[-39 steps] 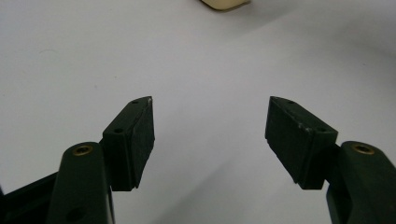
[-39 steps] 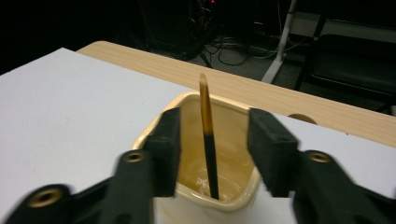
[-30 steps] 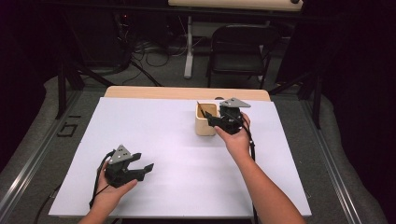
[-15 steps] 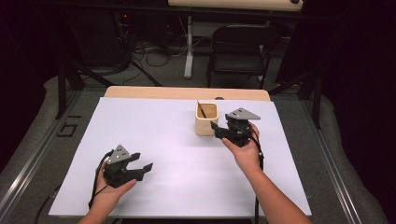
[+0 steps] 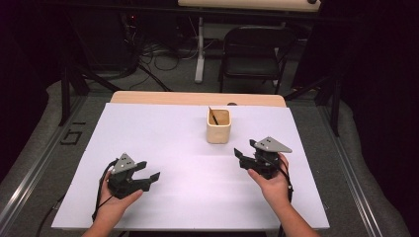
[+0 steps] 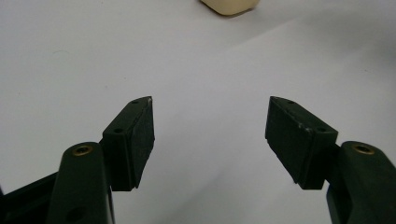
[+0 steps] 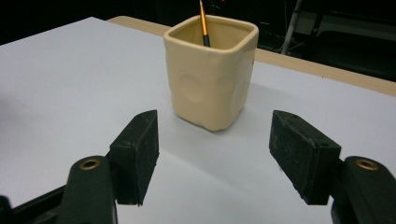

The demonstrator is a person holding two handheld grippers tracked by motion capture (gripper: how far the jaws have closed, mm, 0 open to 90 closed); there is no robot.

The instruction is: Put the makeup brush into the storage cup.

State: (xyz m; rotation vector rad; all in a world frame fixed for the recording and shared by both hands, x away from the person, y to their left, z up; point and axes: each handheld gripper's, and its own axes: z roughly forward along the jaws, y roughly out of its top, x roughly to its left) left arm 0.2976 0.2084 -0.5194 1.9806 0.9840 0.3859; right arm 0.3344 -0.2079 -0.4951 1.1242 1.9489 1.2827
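On the white tabletop (image 5: 188,148) a cream square cup (image 5: 218,126) stands upright at about 12 o'clock from the sheet's centre, toward the far edge, with a thin pencil (image 5: 213,116) leaning inside it, black at the lower end and orange higher up in the right gripper view. The right claw (image 5: 243,154) sits at roughly 4 o'clock from the cup, near it but apart, held in a hand (image 5: 271,183) and aimed toward 10 o'clock; its jaws stand wide apart with nothing between them. In the right gripper view the cup (image 7: 211,70) stands beyond the gap of that claw (image 7: 212,154), untouched, and the pencil (image 7: 203,23) rises out of its far left corner. The left claw (image 5: 148,177) lies at about 7 o'clock from the cup, well apart from it, near the front left of the sheet, held in the other hand (image 5: 114,205) and pointing toward 3 o'clock. Its jaws are likewise spread wide and grip nothing. In the left gripper view this claw (image 6: 210,135) opens over bare white sheet, and the cup's base (image 6: 229,5) shows at the top edge, at 12 o'clock.
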